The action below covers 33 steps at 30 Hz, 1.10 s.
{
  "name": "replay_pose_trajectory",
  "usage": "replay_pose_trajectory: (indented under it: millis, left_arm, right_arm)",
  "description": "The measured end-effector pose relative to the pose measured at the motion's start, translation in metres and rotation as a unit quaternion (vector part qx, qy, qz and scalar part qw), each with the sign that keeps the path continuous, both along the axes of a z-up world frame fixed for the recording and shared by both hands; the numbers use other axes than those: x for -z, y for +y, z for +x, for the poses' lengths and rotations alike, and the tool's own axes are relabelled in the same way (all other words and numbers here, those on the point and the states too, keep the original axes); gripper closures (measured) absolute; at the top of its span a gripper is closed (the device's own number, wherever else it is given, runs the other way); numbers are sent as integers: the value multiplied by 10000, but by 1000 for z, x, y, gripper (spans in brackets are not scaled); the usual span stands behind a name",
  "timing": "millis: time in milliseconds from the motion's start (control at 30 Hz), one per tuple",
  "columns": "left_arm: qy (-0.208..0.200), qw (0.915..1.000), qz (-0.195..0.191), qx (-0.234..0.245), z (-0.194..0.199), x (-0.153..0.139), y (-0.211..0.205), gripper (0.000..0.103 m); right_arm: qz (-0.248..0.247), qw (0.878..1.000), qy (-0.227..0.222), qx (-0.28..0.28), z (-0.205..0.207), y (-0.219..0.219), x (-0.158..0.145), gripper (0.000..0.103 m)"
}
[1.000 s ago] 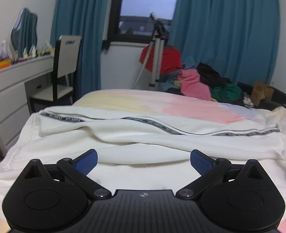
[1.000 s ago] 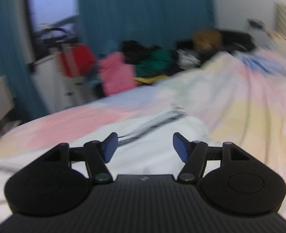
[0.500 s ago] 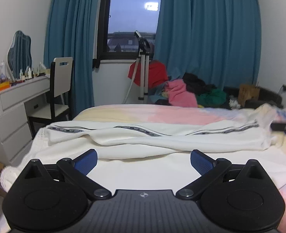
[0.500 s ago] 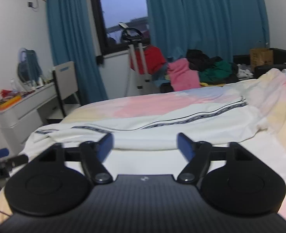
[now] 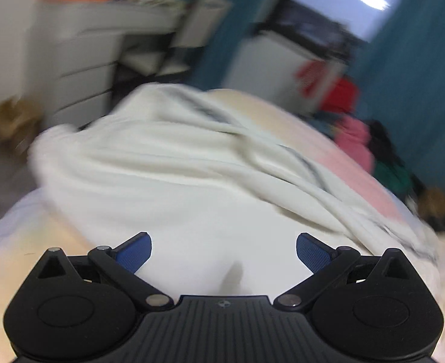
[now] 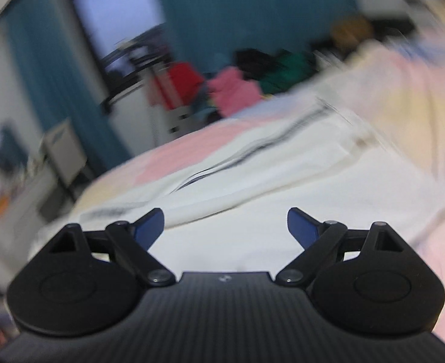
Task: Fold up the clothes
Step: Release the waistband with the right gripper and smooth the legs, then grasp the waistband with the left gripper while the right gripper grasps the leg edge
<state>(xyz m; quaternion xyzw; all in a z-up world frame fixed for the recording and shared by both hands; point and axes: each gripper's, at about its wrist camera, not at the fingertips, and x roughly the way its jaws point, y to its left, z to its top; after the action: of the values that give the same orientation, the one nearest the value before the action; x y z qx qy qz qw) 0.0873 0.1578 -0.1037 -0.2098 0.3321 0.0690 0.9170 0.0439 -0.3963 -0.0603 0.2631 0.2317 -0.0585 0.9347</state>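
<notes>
Both views are blurred. The left hand-held gripper (image 5: 224,252) is released, fingers spread above the white garment (image 5: 168,163). The right hand-held gripper (image 6: 225,227) is likewise released and holds nothing. The garment lies spread across the pastel bed (image 6: 404,96), dark stripe up.

Both views are blurred. Flat white cloth lies ahead of the left gripper (image 5: 224,249), whose fingers stand wide apart with nothing between them; beyond it the white garment (image 5: 161,163) rises in bunched folds. The right gripper (image 6: 225,227), equally spread, faces flat cloth, with the raised quilt (image 6: 404,96) on its right
</notes>
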Motion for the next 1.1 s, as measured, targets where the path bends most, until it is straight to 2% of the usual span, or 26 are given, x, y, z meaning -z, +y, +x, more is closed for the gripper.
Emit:
replay_pose_trajectory:
  millis: [167,267,400,500,600,700,800,900,967,1067,1100]
  left_arm:
    - [337,9938,-567,-891,6,-7,72,0]
    - [384,9865,-1015,-1224,5,-3,105,0]
    - [592,9645,-2034,-1576,4,24,139,6]
    - [762,9436,-2691,-1773,-1,44,153,8]
    - [758,9314,-2985,-1941,-3,56,161,10]
    - [746,9314,-3018,-1893,8,63,163,14]
    - [784,9296,-3193,-1667,23,74,155,21]
    - [690,9279,-3360,-1461,33,79,145,25]
    - [643,9287,-3377,-1394,34,79,141,30]
    - [643,9304,-3366,-1302,34,80,137,30]
    - [643,9309,-3363,-1271,34,80,135,30]
  right_arm:
    - [1036,9896,239,966,-17,-70,20,13]
    - [1251,9820,322,1378,-25,-93,32,13]
    - [1750,9666,364,1838,-38,-123,49,14]
    - [1845,9555,474,2251,-46,-138,62,14]
    - [2102,9420,658,2532,-48,-147,77,14]
    - [2232,9336,805,2686,-46,-150,87,16]
    - [2240,9293,876,2801,-39,-155,92,22]
    - [2693,9154,937,2842,-30,-163,108,23]
    - [3053,9060,990,2761,-23,-166,121,28]
    - [3156,9045,870,2734,-16,-163,125,34]
    - [3152,9074,741,2681,-14,-162,122,35]
